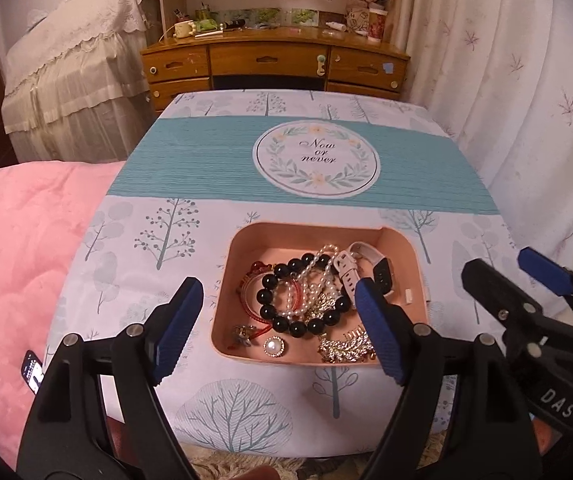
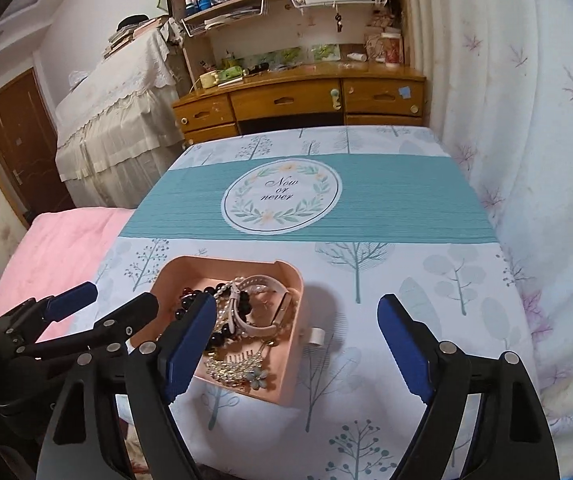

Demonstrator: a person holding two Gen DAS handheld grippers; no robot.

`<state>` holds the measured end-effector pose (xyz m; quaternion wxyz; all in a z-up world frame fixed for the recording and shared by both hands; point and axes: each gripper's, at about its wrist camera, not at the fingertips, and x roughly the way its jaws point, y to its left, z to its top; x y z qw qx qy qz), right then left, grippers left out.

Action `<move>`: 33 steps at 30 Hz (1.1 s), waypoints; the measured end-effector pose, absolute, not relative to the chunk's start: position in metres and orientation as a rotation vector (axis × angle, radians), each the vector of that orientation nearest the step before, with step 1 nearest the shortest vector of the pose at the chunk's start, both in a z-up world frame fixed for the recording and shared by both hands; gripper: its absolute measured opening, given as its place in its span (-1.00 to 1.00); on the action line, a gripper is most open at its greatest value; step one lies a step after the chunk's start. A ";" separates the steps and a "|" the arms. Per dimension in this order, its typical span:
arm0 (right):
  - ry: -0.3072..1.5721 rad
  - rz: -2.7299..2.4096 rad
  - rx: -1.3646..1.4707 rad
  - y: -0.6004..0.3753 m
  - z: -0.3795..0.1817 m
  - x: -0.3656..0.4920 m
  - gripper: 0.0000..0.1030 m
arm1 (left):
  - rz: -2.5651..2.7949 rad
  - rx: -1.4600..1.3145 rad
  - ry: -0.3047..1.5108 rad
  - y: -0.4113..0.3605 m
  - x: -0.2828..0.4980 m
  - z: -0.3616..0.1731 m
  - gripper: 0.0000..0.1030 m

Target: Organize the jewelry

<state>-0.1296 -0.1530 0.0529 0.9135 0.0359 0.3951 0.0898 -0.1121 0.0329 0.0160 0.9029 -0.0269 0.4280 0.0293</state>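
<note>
Surface: a tree-print cloth (image 1: 158, 240) covers it, running ahead of both tongs to a wooden desk (image 1: 270, 60) well beyond.
Tray: the pink tray (image 1: 222, 308) sits straight ahead of the left tongs (image 1: 282, 328) and ahead-left of the right tongs (image 2: 298, 348), just past their tips. Stiff plastic and light by the look of it; its rim is the fair place to grip.
Jewelry heap: the tangled pile (image 1: 310, 300) lies inside the tray. A black bead bracelet (image 1: 266, 300) looks hard, smooth and likely slippery; take it across one side of its ring. The pearl strand (image 1: 318, 264) is limp and may drag its neighbours. The white watch (image 1: 350, 268) has a soft strap, an easy hold.
Small pieces: a pearl brooch (image 1: 273, 347) and a rhinestone comb (image 1: 346, 346) lie nearest the left tongs; probably fragile.
Tongs: both pairs stand wide apart, holding nothing.
Views: the right wrist alone shows a blue flower pin (image 2: 257, 378) and a small white clip (image 2: 317, 336) outside the tray; the left alone shows the brooch.
</note>
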 end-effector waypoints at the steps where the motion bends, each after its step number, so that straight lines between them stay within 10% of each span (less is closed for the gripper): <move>1: 0.806 0.180 0.068 -0.153 0.053 -0.132 0.63 | 0.064 -0.055 0.887 0.033 -0.112 0.014 0.48; 33: 0.794 0.187 0.097 -0.158 0.039 -0.134 0.63 | 0.121 -0.018 0.839 0.024 -0.117 0.005 0.48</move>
